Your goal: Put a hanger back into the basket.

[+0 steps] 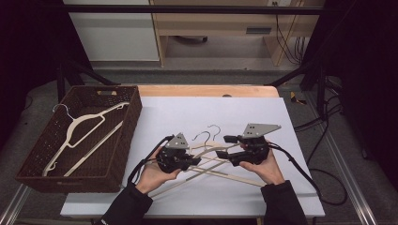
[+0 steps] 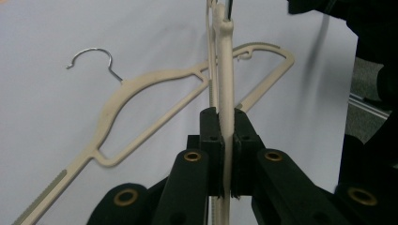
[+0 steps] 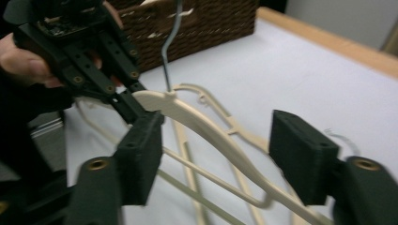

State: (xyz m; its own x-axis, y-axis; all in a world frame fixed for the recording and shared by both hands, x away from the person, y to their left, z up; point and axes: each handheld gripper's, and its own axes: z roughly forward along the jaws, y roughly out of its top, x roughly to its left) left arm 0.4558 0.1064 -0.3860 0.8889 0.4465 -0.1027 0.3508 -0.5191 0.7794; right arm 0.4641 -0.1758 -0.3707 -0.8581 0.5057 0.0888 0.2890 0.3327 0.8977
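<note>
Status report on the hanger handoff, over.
Left gripper shut on raised hanger. Right gripper open around it. Second hanger flat on table; basket at left holds another.

Black left claw (image 1: 199,161), black right claw (image 1: 224,149), grey triangular top plates, brass-ringed screws, trailing black cables, dark sleeves

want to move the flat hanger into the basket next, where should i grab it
Grip the flat hanger on its shoulder arm beside the neck, coming from above: it lies flat on the table, and that arm is a thin bar with open space either side for the jaws.
</note>
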